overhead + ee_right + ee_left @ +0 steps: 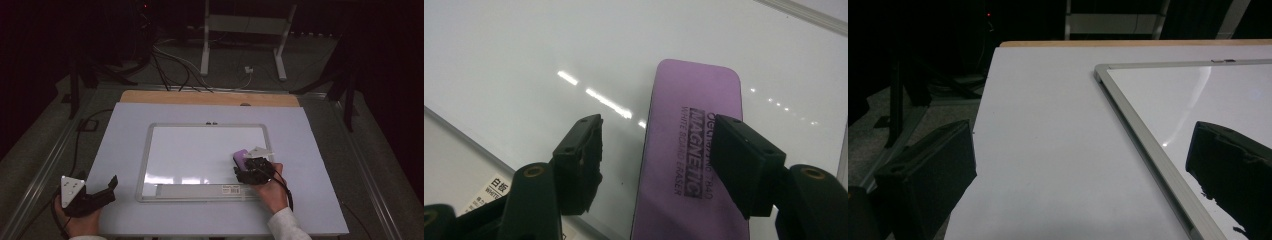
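right gripper view: right gripper (656,155) jaws apart, apparently above purple eraser (694,165).

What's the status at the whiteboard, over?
Right gripper open over eraser. Left gripper open, idle off whiteboard. Nothing in the way.

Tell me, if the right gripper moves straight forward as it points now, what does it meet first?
Probably the purple eraser: it lies on the whiteboard between the open jaws of the right gripper, directly ahead. Whether they already touch it is unclear.
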